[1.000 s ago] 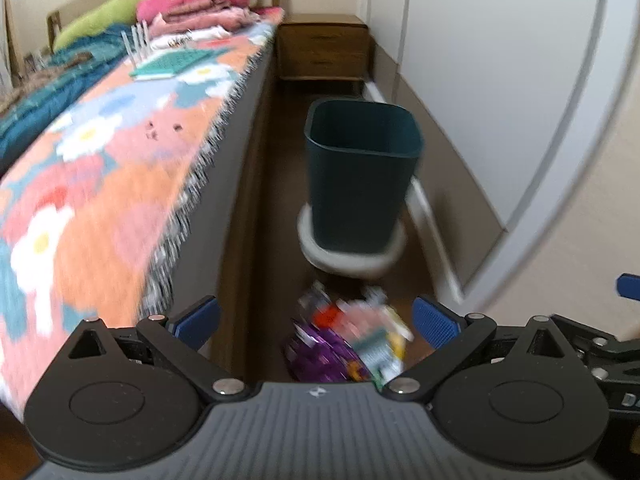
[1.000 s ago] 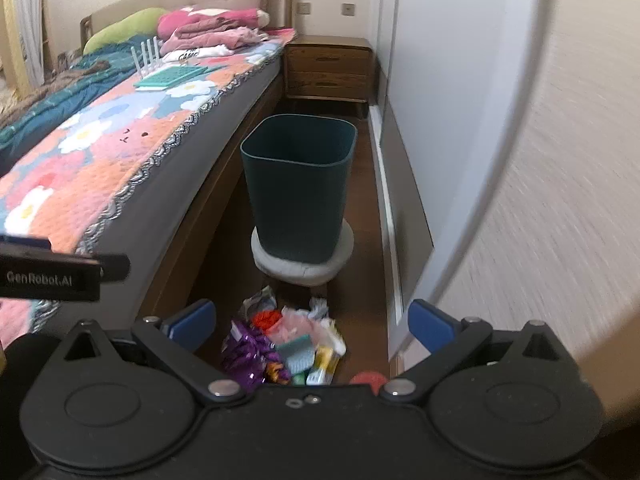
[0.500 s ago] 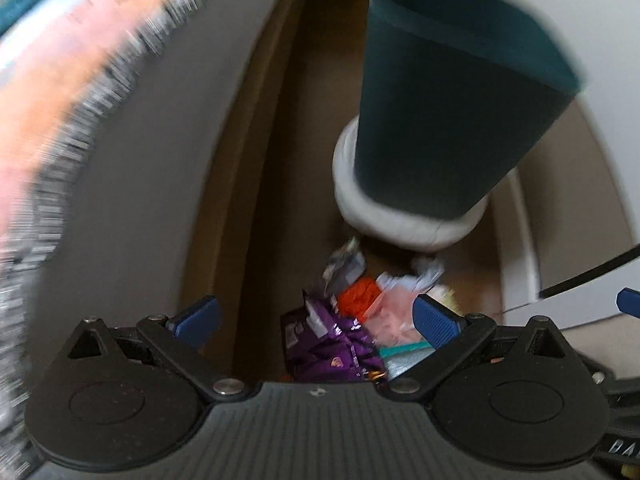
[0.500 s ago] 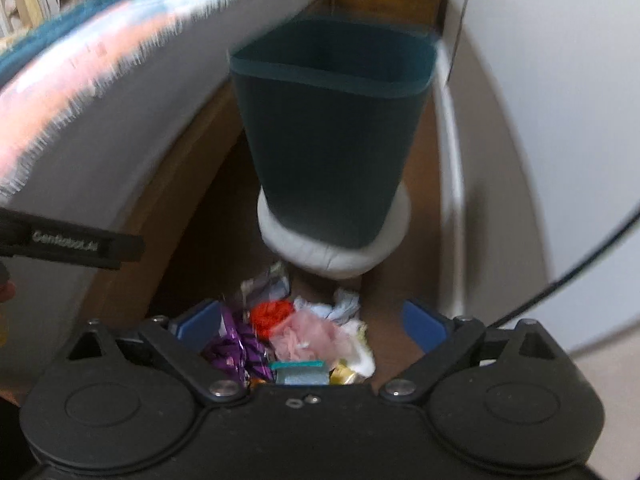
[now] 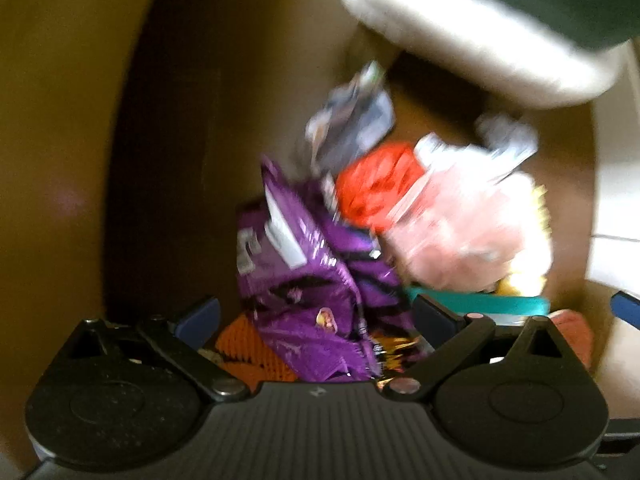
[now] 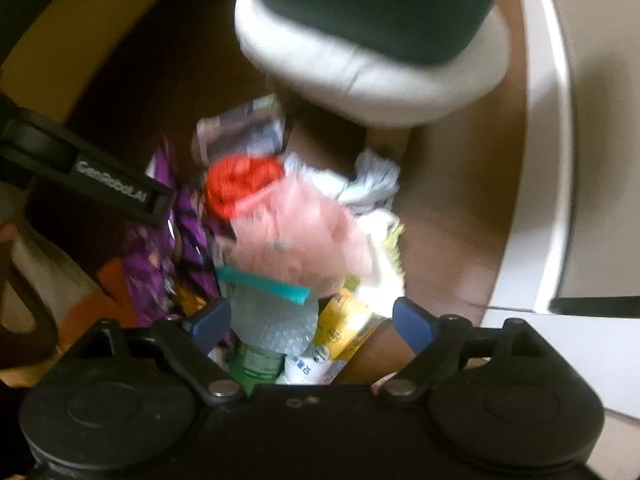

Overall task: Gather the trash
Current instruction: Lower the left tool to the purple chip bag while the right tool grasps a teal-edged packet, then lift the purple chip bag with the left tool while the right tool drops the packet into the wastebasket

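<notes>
Both grippers are pointed down at a heap of trash lying on the brown floor, just in front of a white round stool that carries the dark green bin. The left gripper is held wide, with the purple snack bag between its blue pads but not pressed by them. The right gripper has just been closing a little, yet it is seen well apart and empty, set over a clear plastic bottle with a teal band and a yellow packet.

For a clean pick, one item should be chosen by each gripper, the pads lowered fully to either side of it, and the jaws closed only once the thing is centred; crinkly film is likely to slip if only an edge is pinched.

The heap is loose and mixed: a red crumpled wrapper, a pink translucent bag, white tissue, and what seems to be a grey foil pouch, though blur hides its detail.
</notes>
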The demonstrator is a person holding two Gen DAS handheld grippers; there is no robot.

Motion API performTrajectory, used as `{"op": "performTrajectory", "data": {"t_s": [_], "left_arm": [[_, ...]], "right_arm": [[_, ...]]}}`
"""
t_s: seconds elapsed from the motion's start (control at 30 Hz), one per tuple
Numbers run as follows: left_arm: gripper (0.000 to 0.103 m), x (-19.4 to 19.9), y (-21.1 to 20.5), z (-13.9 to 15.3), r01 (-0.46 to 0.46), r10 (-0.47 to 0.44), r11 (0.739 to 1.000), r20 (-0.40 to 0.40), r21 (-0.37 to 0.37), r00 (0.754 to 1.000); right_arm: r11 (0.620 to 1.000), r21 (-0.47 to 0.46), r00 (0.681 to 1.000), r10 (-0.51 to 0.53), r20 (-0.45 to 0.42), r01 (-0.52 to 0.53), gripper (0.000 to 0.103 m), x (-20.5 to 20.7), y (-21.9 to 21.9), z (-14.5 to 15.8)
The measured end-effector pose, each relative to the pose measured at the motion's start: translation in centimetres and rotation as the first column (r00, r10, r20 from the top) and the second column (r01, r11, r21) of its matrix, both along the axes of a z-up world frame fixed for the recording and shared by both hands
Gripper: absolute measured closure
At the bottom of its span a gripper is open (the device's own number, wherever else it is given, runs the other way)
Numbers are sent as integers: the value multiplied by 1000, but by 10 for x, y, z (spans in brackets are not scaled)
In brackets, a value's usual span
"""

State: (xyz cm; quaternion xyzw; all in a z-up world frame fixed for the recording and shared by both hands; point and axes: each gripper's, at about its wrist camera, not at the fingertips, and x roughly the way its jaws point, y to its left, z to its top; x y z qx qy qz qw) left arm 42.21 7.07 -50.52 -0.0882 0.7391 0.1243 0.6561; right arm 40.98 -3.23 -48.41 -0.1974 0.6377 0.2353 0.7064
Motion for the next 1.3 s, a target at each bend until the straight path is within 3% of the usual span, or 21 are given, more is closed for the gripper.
{"op": "performTrajectory", "data": {"t_s": [0.1, 0.27, 0.33, 0.47, 0.5, 0.53, 0.57, 0.6, 0.73, 1.0, 1.17, 1.3], "left_arm": [[1, -4, 0, -35, -22, 22, 1000, -53, -9, 998], [1, -7, -1, -67, -50, 46, 997, -80, -54, 996], [9, -8, 1, -76, -68, 62, 995, -87, -72, 994], [48, -8, 6, -91, -123, 108, 983, -114, -133, 988], [60, -9, 8, -90, -137, 120, 978, -113, -154, 986], [68, -8, 8, -89, -139, 121, 977, -115, -160, 986], [84, -7, 7, -88, -132, 114, 979, -115, -158, 987], [94, -6, 4, -88, -118, 102, 983, -118, -143, 988], [96, -8, 5, -83, -108, 94, 983, -98, -149, 991], [98, -7, 19, -64, -61, 49, 988, -90, -140, 995], [99, -6, 32, -29, -6, -3, 995, -88, -102, 996], [100, -8, 41, 7, 0, -5, 996, -56, -84, 998]], "right_arm": [[1000, -8, 1000, 25, -12, -25, 19, 2, -1, -23], [1000, -2, 999, 12, -41, -12, 25, 8, -1, -57], [1000, 3, 999, 17, -48, -17, 34, 7, 0, -65], [1000, 9, 999, 17, -51, -17, 61, 5, -1, -74], [1000, 13, 998, 12, -56, -11, 74, 5, -3, -74], [1000, 15, 998, 6, -61, -5, 80, 5, -4, -74], [1000, 20, 998, -1, -67, 2, 82, 5, -6, -73], [999, 37, 997, -8, -73, 11, 89, 6, -8, -71], [998, 55, 999, 10, -47, -7, 99, 5, -9, -59], [996, 61, 998, 57, -5, -57, 102, 3, -16, -36], [992, 80, 995, 90, 48, -94, 102, -1, -20, -5], [995, 84, 993, 51, 109, -60, 102, -4, -23, 35]]}}
